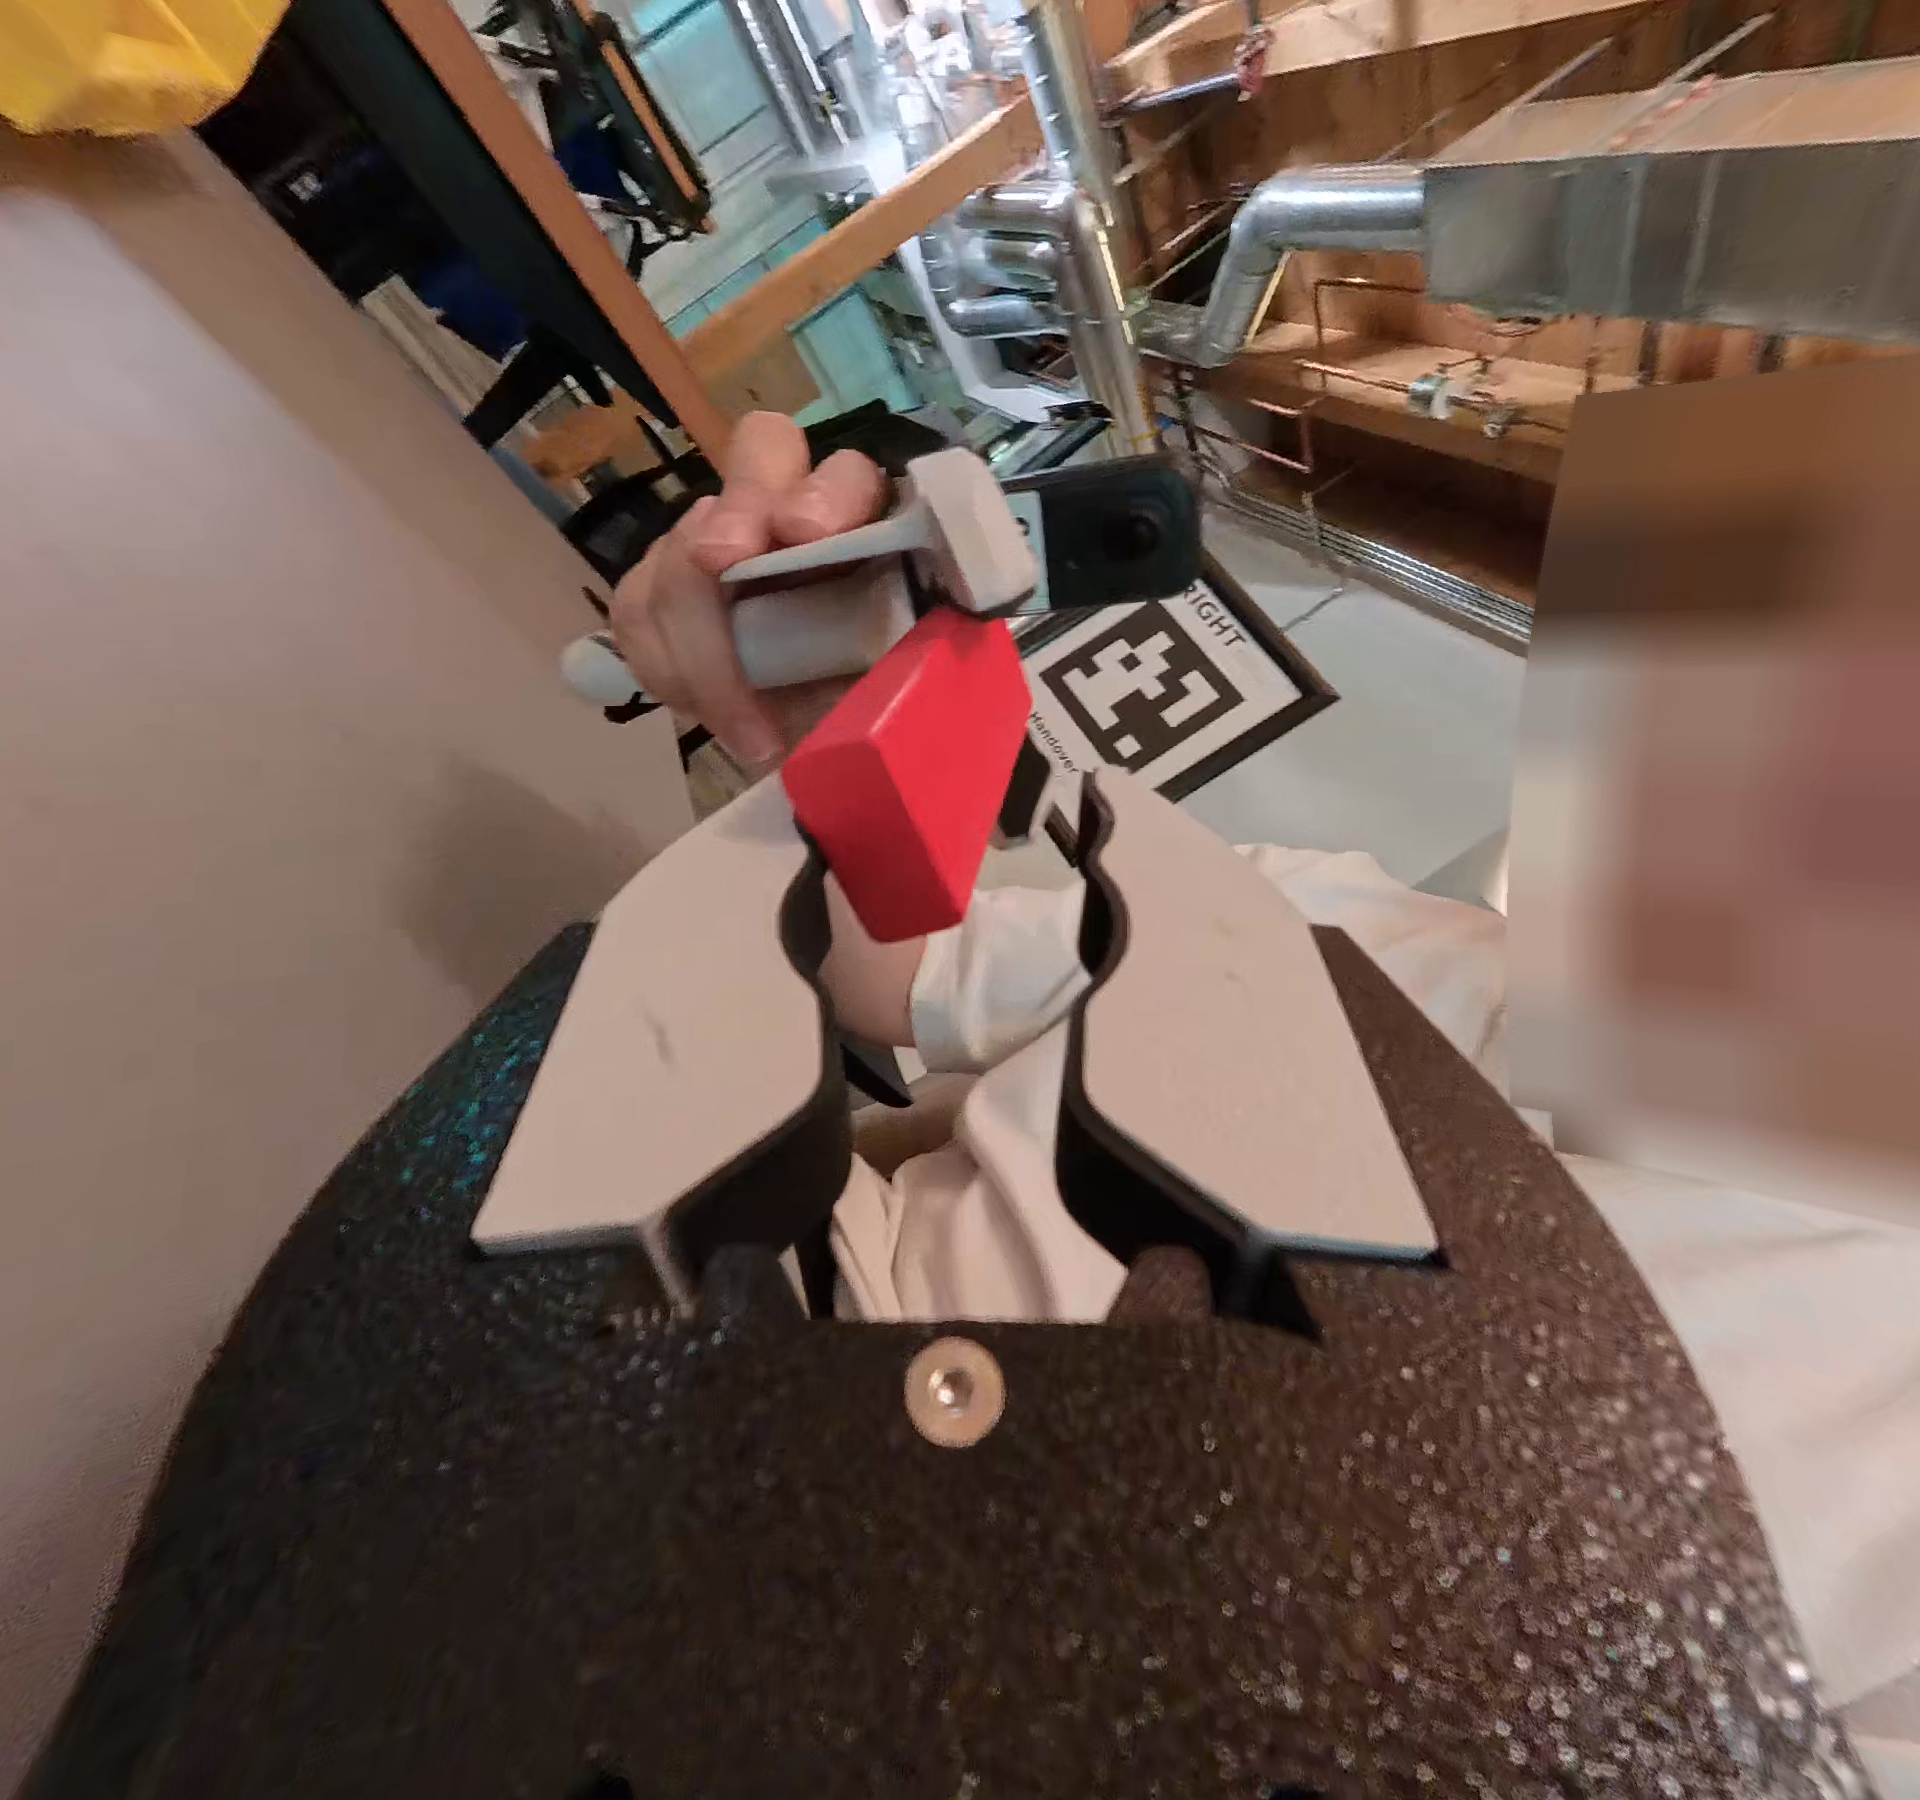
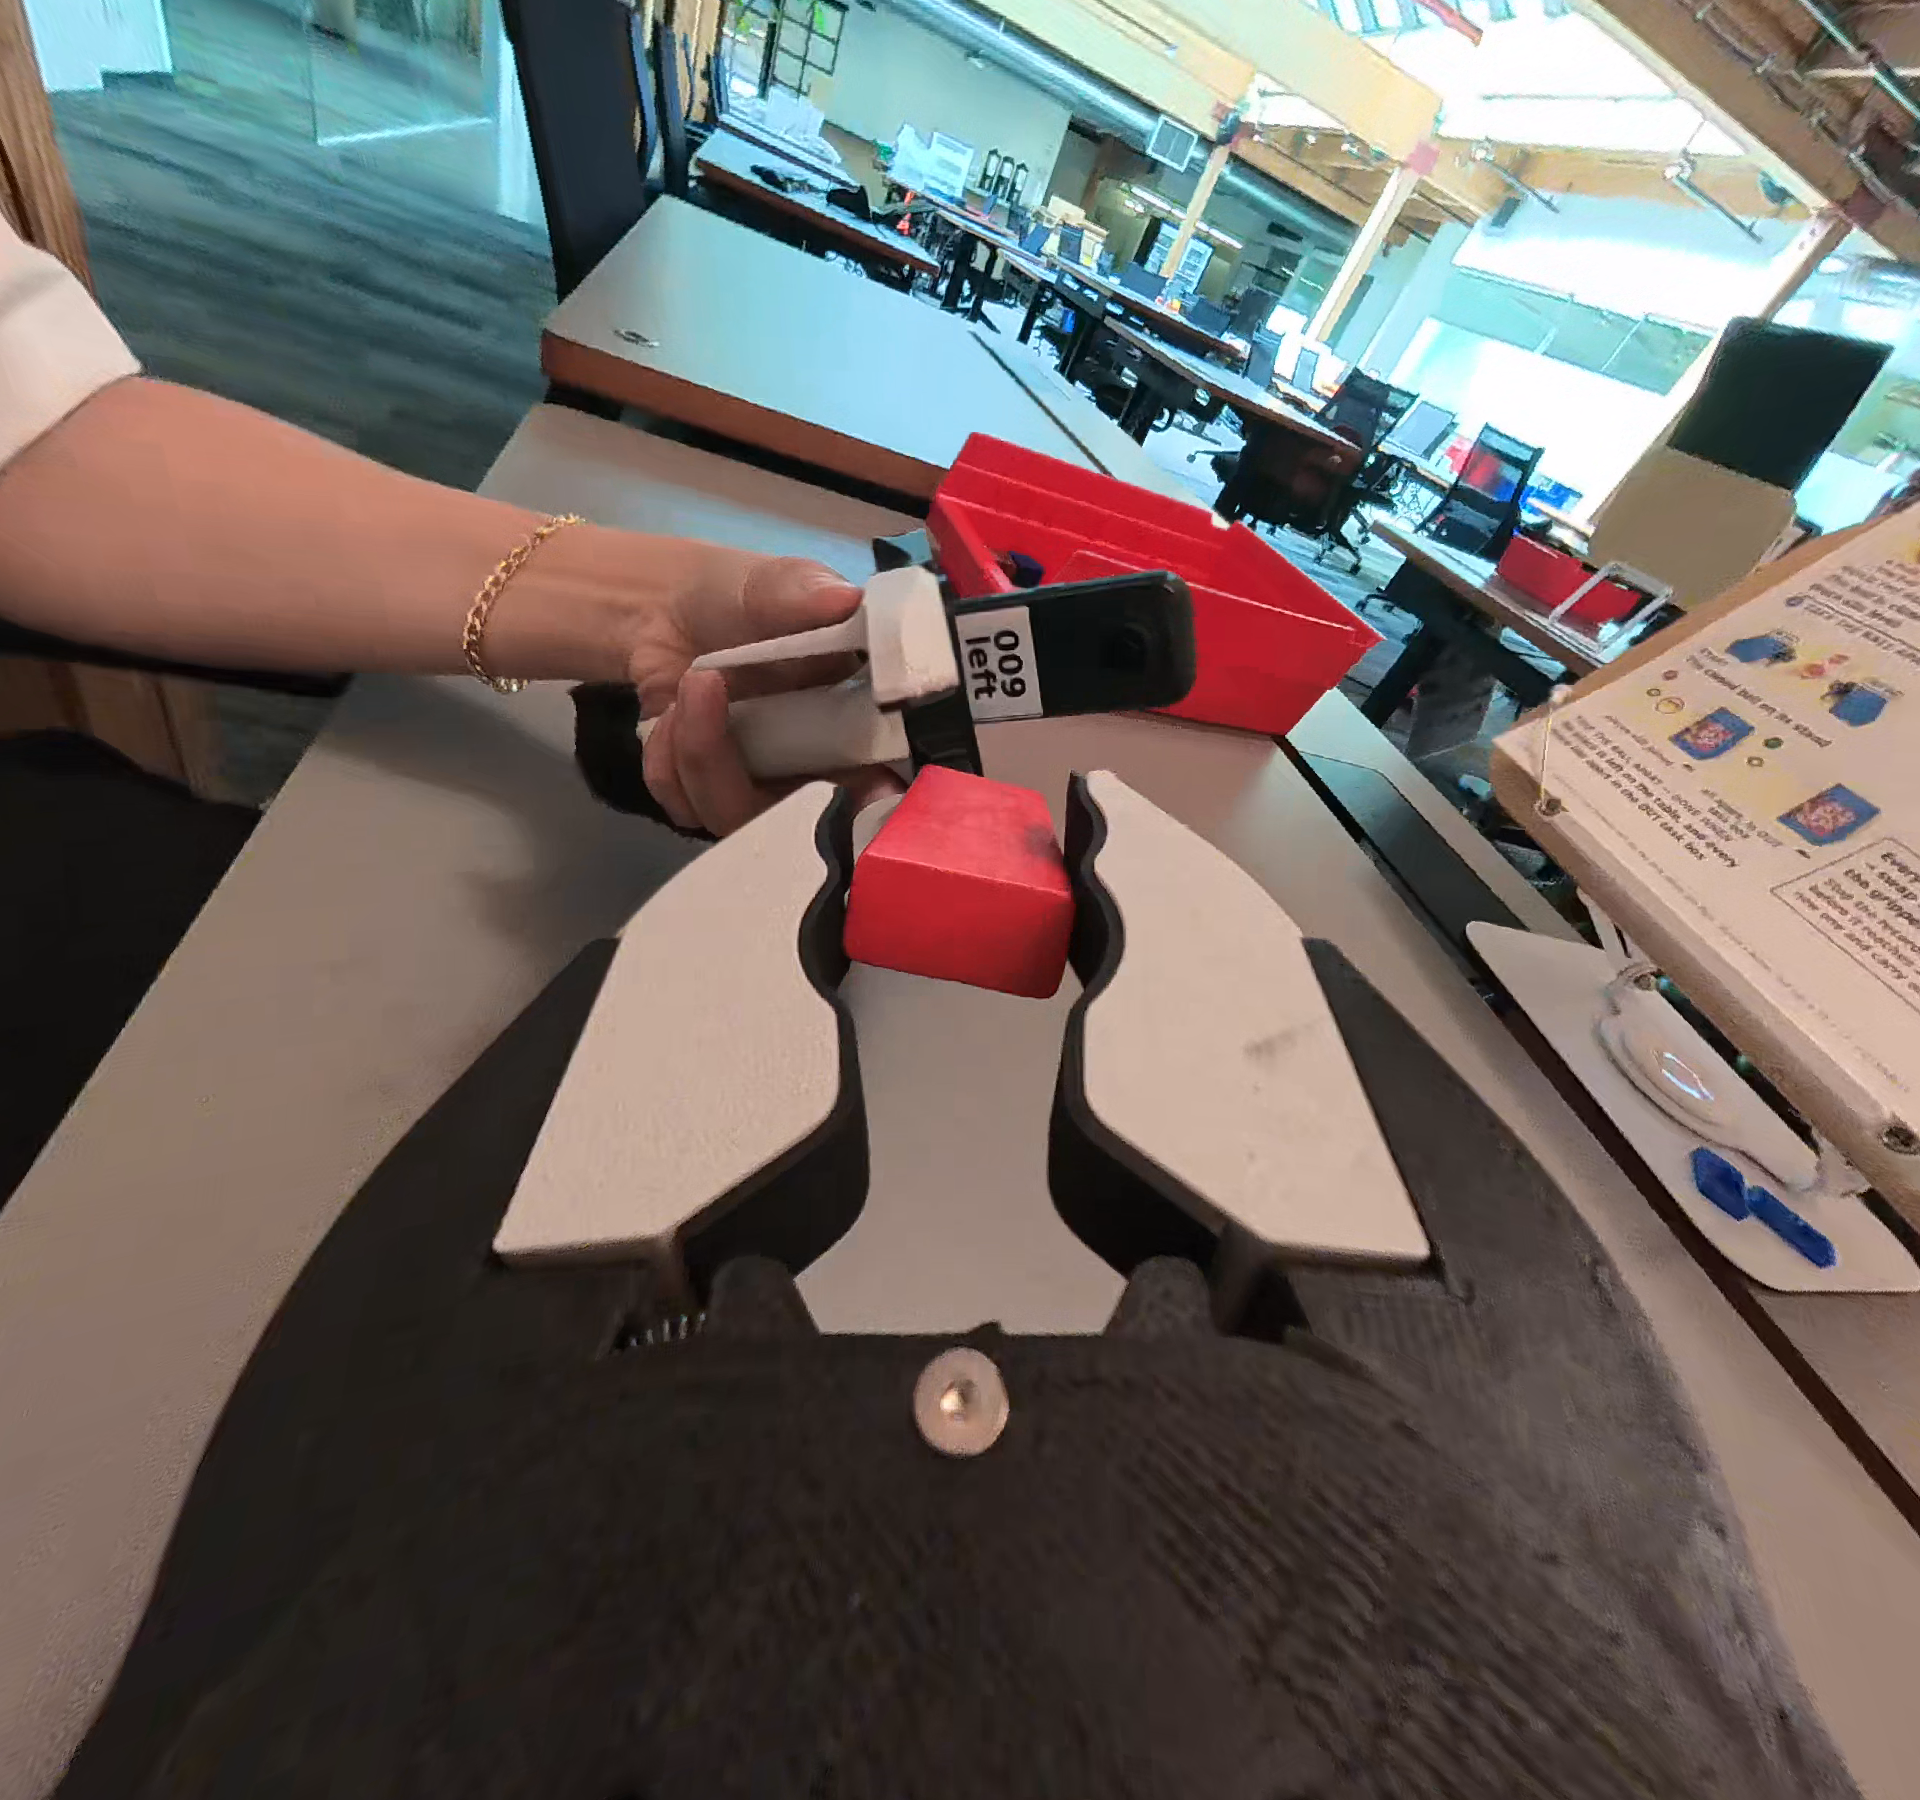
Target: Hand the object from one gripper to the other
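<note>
A red block (image 2: 956, 888) sits between the fingertips of my right gripper (image 2: 958, 815), and both pads press its sides. In the left wrist view the red block (image 1: 904, 784) is tilted and reaches in between the tips of my left gripper (image 1: 940, 805). That gripper's jaws stand apart. The block lies against its left finger (image 1: 707, 1023), with a gap to its right finger (image 1: 1226, 1023). A hand (image 1: 707, 587) holds the right gripper just beyond the block. In the right wrist view another hand (image 2: 717, 649) holds the left gripper, whose black fingers reach the block's far top edge.
A red bin (image 2: 1247, 649) stands on the grey table (image 2: 416, 919) behind the grippers. A tilted instruction board (image 2: 1766, 815) is at the right, with a small blue piece (image 2: 1756, 1210) under it. A black-and-white marker sheet (image 1: 1164, 701) lies beyond. White clothing is below the left gripper. Only a small space, under 4 cm, lies between the two pairs of fingers.
</note>
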The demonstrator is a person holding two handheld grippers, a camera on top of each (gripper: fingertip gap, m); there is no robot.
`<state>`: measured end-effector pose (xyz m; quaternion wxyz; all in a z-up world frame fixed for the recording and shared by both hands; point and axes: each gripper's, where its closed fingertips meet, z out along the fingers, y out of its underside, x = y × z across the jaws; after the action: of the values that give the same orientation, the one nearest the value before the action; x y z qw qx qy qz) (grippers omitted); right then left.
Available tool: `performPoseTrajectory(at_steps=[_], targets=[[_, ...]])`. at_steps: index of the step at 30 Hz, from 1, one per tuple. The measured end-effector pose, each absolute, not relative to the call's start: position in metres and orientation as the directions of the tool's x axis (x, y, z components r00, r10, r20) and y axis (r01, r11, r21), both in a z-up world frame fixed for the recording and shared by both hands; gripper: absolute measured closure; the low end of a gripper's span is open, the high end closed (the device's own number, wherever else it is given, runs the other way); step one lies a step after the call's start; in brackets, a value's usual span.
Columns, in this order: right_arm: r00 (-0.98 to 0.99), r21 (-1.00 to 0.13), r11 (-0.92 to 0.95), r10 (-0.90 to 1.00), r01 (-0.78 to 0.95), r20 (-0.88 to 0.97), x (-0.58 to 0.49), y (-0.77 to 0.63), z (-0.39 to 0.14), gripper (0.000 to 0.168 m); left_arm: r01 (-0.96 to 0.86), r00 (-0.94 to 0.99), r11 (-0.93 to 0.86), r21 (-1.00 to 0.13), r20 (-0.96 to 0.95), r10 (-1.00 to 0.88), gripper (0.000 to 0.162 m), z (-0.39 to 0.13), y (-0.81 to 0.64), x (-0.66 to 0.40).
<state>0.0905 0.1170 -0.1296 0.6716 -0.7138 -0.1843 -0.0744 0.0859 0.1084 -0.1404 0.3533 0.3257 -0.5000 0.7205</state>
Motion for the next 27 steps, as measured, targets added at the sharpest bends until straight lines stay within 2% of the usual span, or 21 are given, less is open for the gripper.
performPoseTrajectory(at_steps=[1, 4, 7, 8, 11, 14, 16, 19, 25, 27], targets=[[0.919, -0.929, -0.029, 0.164, 0.368, 0.359, 0.09, 0.117, -0.13, 0.129, -0.835, -0.537, -0.249, -0.491, 0.825, 0.175, 0.135, -0.143, 0.107, 0.087], [0.926, -0.928, -0.083, 0.139, 0.363, 0.35, 0.097, 0.116, -0.136, 0.128, -0.818, -0.558, -0.274, -0.505, 0.812, 0.172, 0.14, -0.143, 0.109, 0.089], [0.93, -0.924, -0.129, 0.12, 0.36, 0.346, 0.101, 0.116, -0.145, 0.127, -0.741, -0.648, -0.278, -0.611, 0.76, 0.057, 0.145, -0.147, 0.111, 0.093], [0.949, -0.941, -0.134, 0.109, 0.31, 0.297, 0.103, 0.116, -0.144, 0.127, -0.699, -0.685, -0.284, -0.656, 0.729, 0.003, 0.145, -0.147, 0.114, 0.096], [0.995, -0.996, -0.077, 0.088, 0.054, 0.047, 0.112, 0.115, -0.131, 0.11, -0.512, -0.799, -0.27, -0.816, 0.567, -0.199, 0.146, -0.147, 0.126, 0.104], [0.98, -0.984, -0.035, 0.088, -0.173, -0.176, 0.121, 0.114, -0.125, 0.108, -0.297, -0.863, -0.251, -0.921, 0.371, -0.343, 0.146, -0.136, 0.14, 0.108], [0.964, -0.972, -0.027, 0.123, -0.234, -0.236, 0.118, 0.115, -0.125, 0.118, -0.187, -0.891, -0.235, -0.954, 0.266, -0.368, 0.146, -0.128, 0.142, 0.104], [0.959, -0.969, 0.004, 0.144, -0.247, -0.244, 0.113, 0.121, -0.123, 0.148, -0.106, -0.91, -0.21, -0.972, 0.18, -0.373, 0.145, -0.126, 0.139, 0.099], [0.966, -0.985, -0.064, 0.193, -0.163, -0.172, 0.108, 0.117, -0.128, 0.151, -0.165, -0.905, -0.137, -0.977, 0.205, -0.373, 0.142, -0.138, 0.138, 0.1], [0.976, -0.983, -0.116, 0.147, -0.144, -0.16, 0.115, 0.114, -0.133, 0.152, -0.126, -0.878, -0.047, -0.991, 0.133, -0.461, 0.124, -0.143, 0.143, 0.106]])
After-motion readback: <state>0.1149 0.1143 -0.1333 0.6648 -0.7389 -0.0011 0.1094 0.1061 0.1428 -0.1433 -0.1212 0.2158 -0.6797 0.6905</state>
